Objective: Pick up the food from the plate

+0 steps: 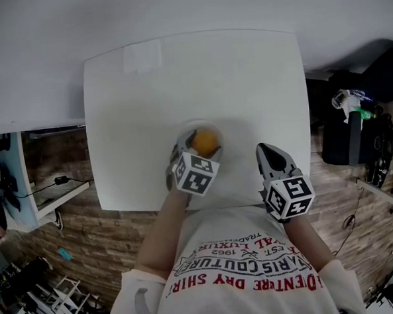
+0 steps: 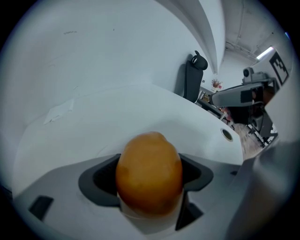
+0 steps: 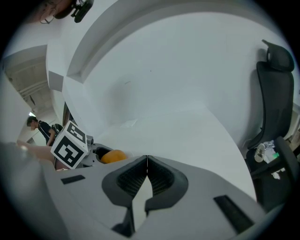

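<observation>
The left gripper [image 1: 193,150] reaches forward over the near edge of the white table [image 1: 245,77], its jaws set wide around the orange fruit [image 2: 150,171]. The fruit sits deep in the gap and fills it from one dark pad to the other. Both pads seem to lie against its sides, though how firmly they press is hard to judge from this angle. That wide, level hold suits a round thing, since meeting it at its broadest part should keep it from squirting out. Directly under the jaws the fruit rests on the small white plate [image 1: 196,124], so it does not look lifted yet. The likely next step is a straight pull upward, with the grip kept steady because the skin looks smooth. To the right of that gripper, well apart from the plate, the right gripper [image 3: 147,164] hangs over the table's near edge. Its jaws are pressed together with nothing between them, kept clear and idle.
</observation>
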